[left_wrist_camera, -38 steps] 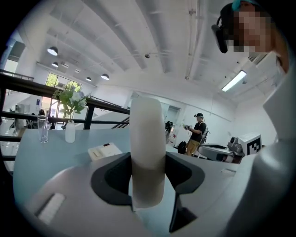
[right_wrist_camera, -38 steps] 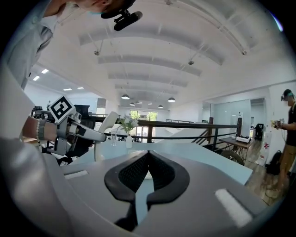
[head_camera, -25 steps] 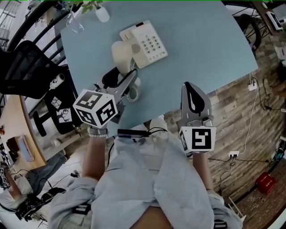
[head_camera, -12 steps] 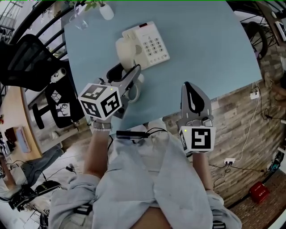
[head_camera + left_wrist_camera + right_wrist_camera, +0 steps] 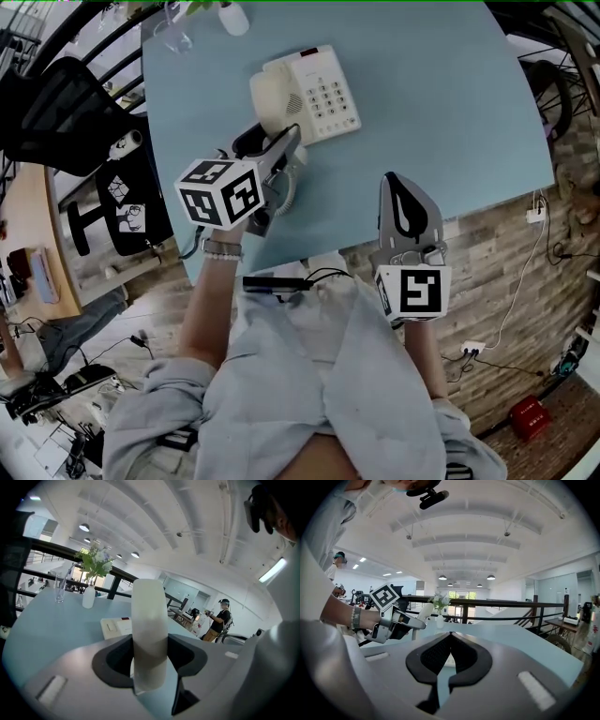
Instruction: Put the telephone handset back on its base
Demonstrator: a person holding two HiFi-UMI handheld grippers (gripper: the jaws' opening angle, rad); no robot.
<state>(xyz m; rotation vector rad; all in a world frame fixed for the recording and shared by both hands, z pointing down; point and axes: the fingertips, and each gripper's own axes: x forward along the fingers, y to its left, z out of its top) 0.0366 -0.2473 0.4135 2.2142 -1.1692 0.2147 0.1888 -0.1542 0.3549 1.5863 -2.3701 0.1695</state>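
A cream telephone base [image 5: 319, 92] with a keypad sits on the far part of the light blue table [image 5: 441, 103]. My left gripper [image 5: 279, 142] is shut on the cream handset [image 5: 274, 105], which lies against the base's left side. In the left gripper view the handset [image 5: 149, 620] stands upright between the dark pads, with the base [image 5: 117, 626] just behind it. A coiled cord [image 5: 286, 186] hangs below the handset. My right gripper [image 5: 401, 180] is shut on nothing near the table's front edge; its pads [image 5: 436, 658] touch.
A drinking glass [image 5: 173, 37] and a white vase [image 5: 234, 17] with a plant stand at the table's far left corner. A black chair [image 5: 56, 103] is left of the table. Cables lie on the wooden floor [image 5: 525, 234] to the right.
My left gripper has carried the handset away from me, closer along the base's left side. The right gripper has stayed where it was.
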